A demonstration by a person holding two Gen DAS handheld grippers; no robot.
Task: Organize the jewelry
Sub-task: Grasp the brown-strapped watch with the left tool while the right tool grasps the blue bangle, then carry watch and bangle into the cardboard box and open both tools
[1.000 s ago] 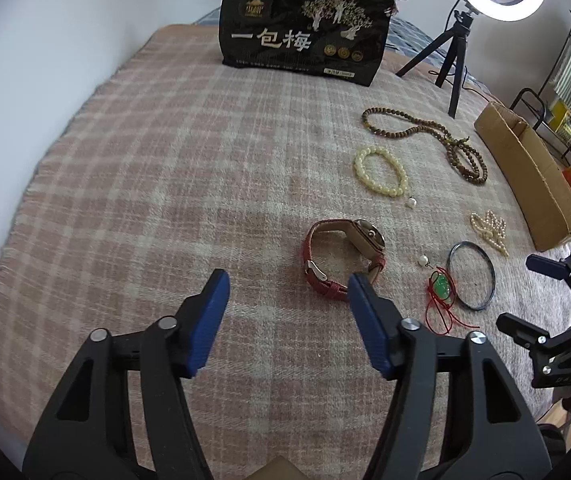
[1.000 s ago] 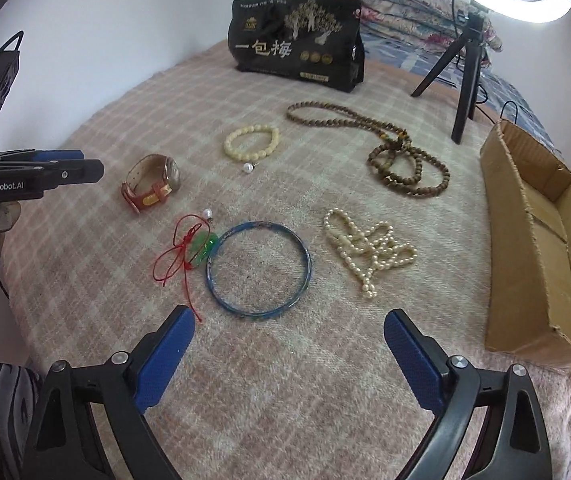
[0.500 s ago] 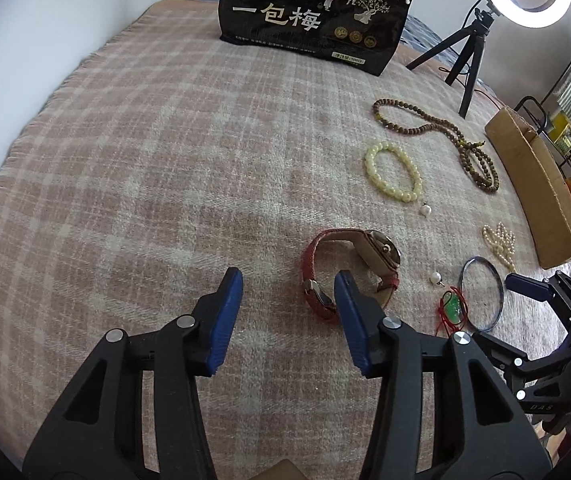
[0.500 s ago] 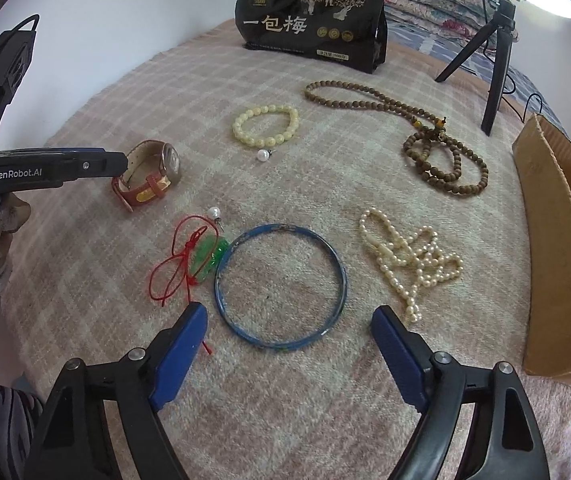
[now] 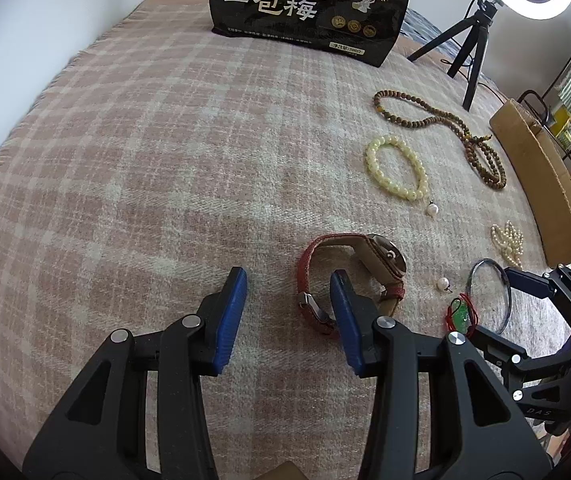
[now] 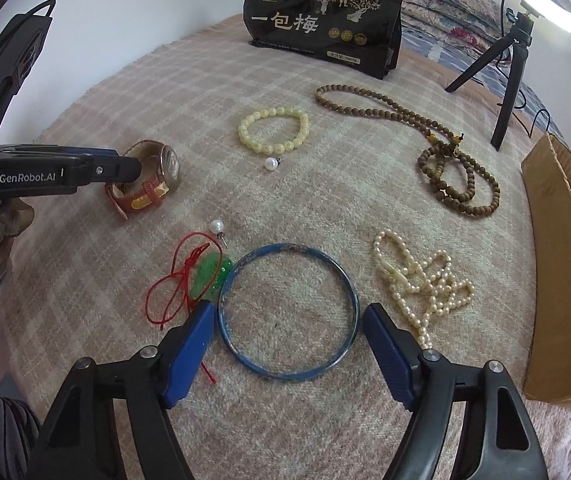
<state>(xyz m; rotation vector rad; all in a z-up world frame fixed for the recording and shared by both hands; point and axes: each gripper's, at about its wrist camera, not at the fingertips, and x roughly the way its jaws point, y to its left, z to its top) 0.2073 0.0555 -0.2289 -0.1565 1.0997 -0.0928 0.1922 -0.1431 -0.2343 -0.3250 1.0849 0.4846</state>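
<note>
A red-strap watch [image 5: 349, 276] lies on the plaid blanket; my left gripper [image 5: 287, 312] is open, its right finger inside the strap loop, its left finger outside. The watch also shows in the right wrist view [image 6: 149, 184]. My right gripper [image 6: 285, 354] is open, its fingers on either side of a blue bangle [image 6: 289, 312] on the blanket. Next to the bangle lie a green pendant on red cord [image 6: 189, 276], a loose pearl [image 6: 216, 226] and a pearl strand [image 6: 421, 284]. Farther back are a yellow bead bracelet [image 6: 273, 130] and brown prayer beads [image 6: 441, 160].
An open cardboard box [image 6: 565, 248] stands at the right edge of the bed. A black snack bag [image 6: 321, 20] stands at the back. A ring light on a tripod [image 6: 509, 64] stands at the back right. The blanket's left edge meets a white wall.
My left gripper has moved forward to the watch and narrowed around its strap. My right gripper has moved down and forward to the bangle, its fingers closer together.
</note>
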